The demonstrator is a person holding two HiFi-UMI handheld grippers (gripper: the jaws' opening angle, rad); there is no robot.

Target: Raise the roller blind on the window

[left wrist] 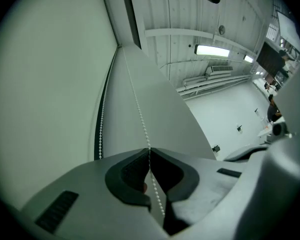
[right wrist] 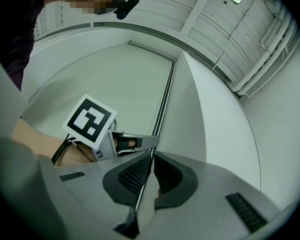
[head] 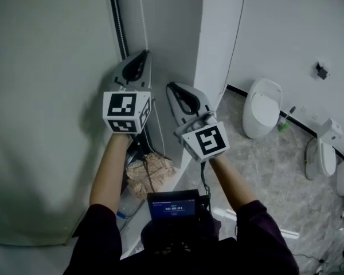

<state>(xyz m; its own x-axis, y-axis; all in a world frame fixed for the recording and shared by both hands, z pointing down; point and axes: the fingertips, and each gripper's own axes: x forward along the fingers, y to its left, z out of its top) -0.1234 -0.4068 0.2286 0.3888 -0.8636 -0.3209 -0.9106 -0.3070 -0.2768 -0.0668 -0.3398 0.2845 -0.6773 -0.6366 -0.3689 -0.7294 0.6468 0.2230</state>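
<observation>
Left gripper [left wrist: 149, 153]: pinching white bead chain [left wrist: 138, 109] | blind [head: 46, 96]: pale, lowered

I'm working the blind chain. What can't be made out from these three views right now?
- Head view: where the left tool and right tool pinch the white bead chain, covered by their own grey bodies.
- Head view: the chain's lower loop, behind the tools and the person's forearms.
- Grey-green roller blind, its top roller: cut off by the head view's upper edge, too small and far away in both gripper views.
</observation>
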